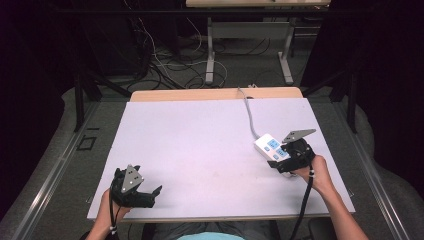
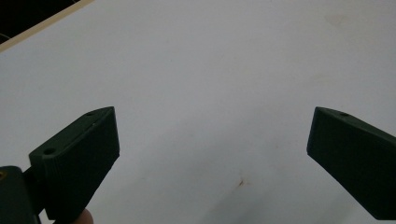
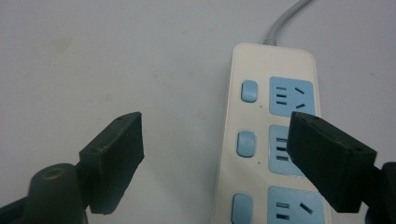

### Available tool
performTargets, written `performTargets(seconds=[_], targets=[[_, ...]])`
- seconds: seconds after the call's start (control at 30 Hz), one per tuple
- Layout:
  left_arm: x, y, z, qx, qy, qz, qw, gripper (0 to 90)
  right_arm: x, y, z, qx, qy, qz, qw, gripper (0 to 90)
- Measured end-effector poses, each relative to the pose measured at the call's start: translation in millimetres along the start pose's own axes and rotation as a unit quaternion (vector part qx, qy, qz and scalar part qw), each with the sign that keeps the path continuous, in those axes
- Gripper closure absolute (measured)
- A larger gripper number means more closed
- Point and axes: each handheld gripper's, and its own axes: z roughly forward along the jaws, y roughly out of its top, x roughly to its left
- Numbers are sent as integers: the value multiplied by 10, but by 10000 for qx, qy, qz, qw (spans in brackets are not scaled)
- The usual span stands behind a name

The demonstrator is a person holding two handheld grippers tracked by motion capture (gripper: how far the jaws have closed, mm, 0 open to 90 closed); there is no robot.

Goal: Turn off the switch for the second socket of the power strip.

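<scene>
Item: white power strip [image 1: 271, 148] with blue sockets and switches, lying flat at right of centre in the high view, its grey cord [image 1: 248, 116] running toward the upper middle. Right gripper [image 3: 215, 154] poised over the strip's near end, jaws apart and grasping nothing; left gripper [image 1: 150, 196] at lower left, likewise released over bare table [image 1: 200, 135]. Status, by my reckoning: no plug fitted, strip not lifted, work barely begun.

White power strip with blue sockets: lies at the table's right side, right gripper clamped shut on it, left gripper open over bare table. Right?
Not quite. In the right gripper view the right gripper stands open above the white power strip with blue sockets, not clamped on it. The rest holds, including the open left gripper.
</scene>
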Motion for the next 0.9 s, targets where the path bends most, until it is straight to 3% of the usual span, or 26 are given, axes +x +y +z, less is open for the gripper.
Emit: performTargets(seconds=[0.67, 0.9], targets=[[4, -6, -11, 9, 27, 29, 10000, 23, 224, 20, -127, -307, 183, -164, 9992, 4], [9, -6, -9, 11, 36, 32, 10000, 23, 347, 17, -150, -391, 241, -290, 9985, 0]])
